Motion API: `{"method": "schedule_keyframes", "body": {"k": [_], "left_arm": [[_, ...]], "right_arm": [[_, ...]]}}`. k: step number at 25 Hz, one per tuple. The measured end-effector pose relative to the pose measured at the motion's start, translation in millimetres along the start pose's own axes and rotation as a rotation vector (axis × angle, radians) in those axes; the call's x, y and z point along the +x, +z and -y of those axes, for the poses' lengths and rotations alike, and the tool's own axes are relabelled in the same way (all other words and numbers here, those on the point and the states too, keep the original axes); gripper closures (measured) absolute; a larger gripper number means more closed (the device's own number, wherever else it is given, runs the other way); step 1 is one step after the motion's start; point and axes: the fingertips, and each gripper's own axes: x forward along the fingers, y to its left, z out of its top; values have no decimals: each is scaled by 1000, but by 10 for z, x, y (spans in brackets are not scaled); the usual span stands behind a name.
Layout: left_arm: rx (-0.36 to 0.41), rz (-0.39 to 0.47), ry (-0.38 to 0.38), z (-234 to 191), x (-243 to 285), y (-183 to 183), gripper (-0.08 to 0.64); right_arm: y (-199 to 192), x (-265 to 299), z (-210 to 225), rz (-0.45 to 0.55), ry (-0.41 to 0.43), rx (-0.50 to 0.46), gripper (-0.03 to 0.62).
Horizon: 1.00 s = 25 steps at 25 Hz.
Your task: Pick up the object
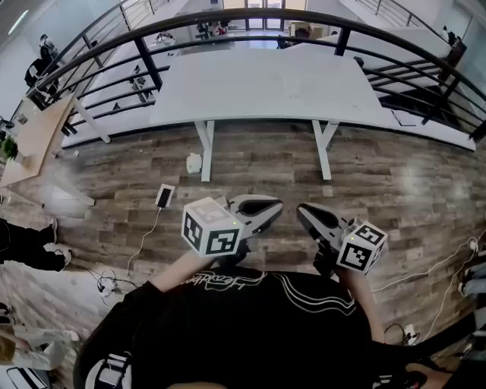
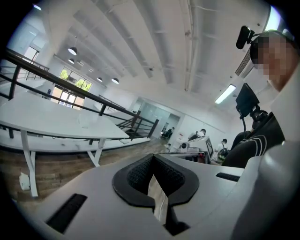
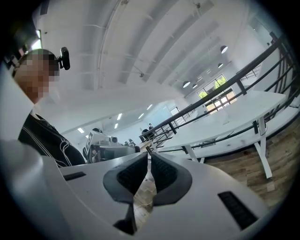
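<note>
Big wood floor [image 1: 410,182] spreads under & on the near side of the long white table [image 1: 258,91]. A black railing [image 1: 228,21] curves along the table's far side. The person's black shirt [image 1: 250,327] fills the bottom of the head view, well back from the table.

The left hand-held gripper [image 1: 278,204] [image 2: 152,157] & right hand-held gripper [image 1: 301,210] [image 3: 149,153] are held up side by side nr the chest, on the table's near side. Both point twd the table. Each has its jaws together w/ nothing btwn them.

A phone [image 1: 165,197] on a cable lies on the floor, on the near side of the table's left leg.

Can't tell which thing is the one to pick up, or where it is.
</note>
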Motion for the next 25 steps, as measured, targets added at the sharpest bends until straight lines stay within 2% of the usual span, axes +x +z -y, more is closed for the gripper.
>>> {"method": "schedule_keyframes", "body": {"k": [7,14,25], "left_arm": [[13,21,-11,53,-107,62,552],[15,41,-57,148,-227,-28,552],[8,28,-21,-77,-70,24,552]], "right_arm": [[51,28,-142,-2,14,-29,565],[-103,27,-270,-18,3,-38,565],[-25,108,-13,-11,20,-15,565]]}}
